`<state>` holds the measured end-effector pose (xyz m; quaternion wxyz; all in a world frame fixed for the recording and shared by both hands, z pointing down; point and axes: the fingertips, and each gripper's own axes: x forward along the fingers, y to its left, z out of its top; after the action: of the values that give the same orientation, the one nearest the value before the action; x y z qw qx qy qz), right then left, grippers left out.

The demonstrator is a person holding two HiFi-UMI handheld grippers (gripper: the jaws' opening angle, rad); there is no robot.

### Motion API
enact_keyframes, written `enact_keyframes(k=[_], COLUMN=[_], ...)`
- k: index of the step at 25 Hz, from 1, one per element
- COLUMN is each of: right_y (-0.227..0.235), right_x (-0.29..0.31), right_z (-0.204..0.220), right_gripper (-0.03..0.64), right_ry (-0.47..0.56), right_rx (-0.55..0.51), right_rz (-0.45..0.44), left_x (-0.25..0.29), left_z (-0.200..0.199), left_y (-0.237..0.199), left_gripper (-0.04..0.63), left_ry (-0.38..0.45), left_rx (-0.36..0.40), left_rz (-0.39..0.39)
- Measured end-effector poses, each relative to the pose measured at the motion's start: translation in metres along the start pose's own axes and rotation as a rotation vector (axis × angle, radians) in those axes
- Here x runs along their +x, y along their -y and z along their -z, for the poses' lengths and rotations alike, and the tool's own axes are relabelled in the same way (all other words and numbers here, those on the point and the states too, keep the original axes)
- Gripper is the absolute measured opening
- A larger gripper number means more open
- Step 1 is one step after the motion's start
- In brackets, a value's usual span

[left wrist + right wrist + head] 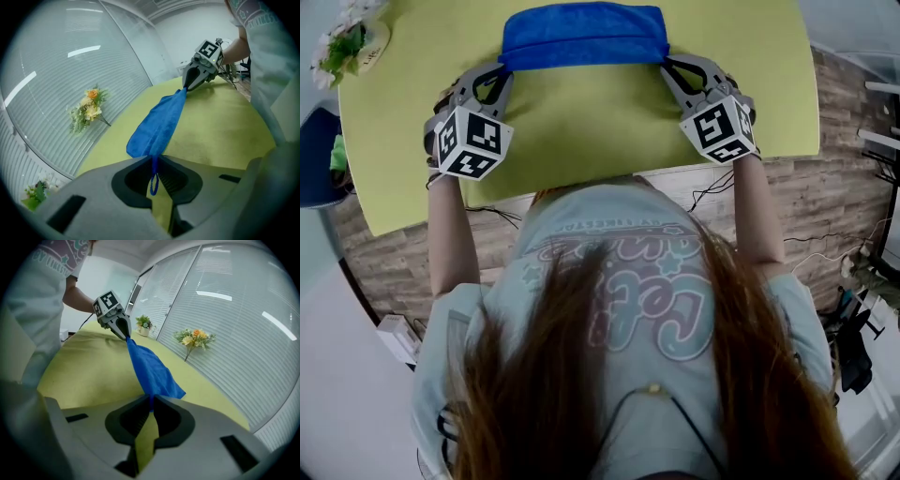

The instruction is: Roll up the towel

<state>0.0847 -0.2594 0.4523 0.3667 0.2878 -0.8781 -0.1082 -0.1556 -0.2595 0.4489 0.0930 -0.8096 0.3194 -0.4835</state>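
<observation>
At the far left of the yellow bench (581,131) a small plant (342,42) is standing, well apart from the work. Behind the far edge, flowers (89,110) are leaning against the blinds.

The left claw (502,67) is pinching the left end of the blue towel (581,36), with the towel's hanging loop (153,180) dangling between the jaws. The towel is lying as a folded band across the far middle of the bench, stretched between both claws. Whether it is resting flat or lifted slightly, I cannot tell. The right claw (667,64) is clamping the right end, with only a thin edge of cloth in its tips.

Both grips are looking shallow, so a hard pull apart is likely to drag an edge free. If one claw is turning faster than the other, the roll is likely to come out skewed or loose. The loop could also be snagging in the left jaws on release.

Nothing is standing in the way near the towel.
</observation>
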Motion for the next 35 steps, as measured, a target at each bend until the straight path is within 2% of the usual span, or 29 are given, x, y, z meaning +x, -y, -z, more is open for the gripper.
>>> enact_keyframes(k=[7,11,13,17,25,29,35], right_y=[-0.009,-0.013,-0.011,-0.001,0.024,0.031,0.035], right_x=[-0.014,-0.018,-0.017,-0.016,-0.004,0.005,0.010], right_z=[0.007,0.007,0.006,0.002,0.005,0.007,0.013], right_gripper=[0.032,0.032,0.032,0.032,0.032,0.032,0.041], right_ry=[0.000,0.002,0.004,0.010,0.020,-0.007,-0.053], right_rx=[0.071,0.166,0.165,0.153,0.246,0.240,0.229], right_rz=[-0.067,-0.133,-0.138,-0.136,-0.074,-0.047,-0.013], left_x=[-0.007,-0.009,-0.007,0.001,0.023,0.031,0.039], left_z=[-0.004,-0.004,-0.005,-0.012,-0.015,-0.013,-0.018], left_y=[0.014,0.015,0.011,-0.002,-0.017,-0.021,-0.026], left_gripper=[0.040,0.040,0.040,0.040,0.040,0.040,0.040], left_ry=[0.002,0.006,0.007,-0.003,-0.022,-0.056,-0.068], left_rx=[-0.058,-0.045,-0.048,-0.032,-0.080,-0.061,0.012], left_rz=[0.108,0.159,0.172,0.169,0.165,0.131,0.058])
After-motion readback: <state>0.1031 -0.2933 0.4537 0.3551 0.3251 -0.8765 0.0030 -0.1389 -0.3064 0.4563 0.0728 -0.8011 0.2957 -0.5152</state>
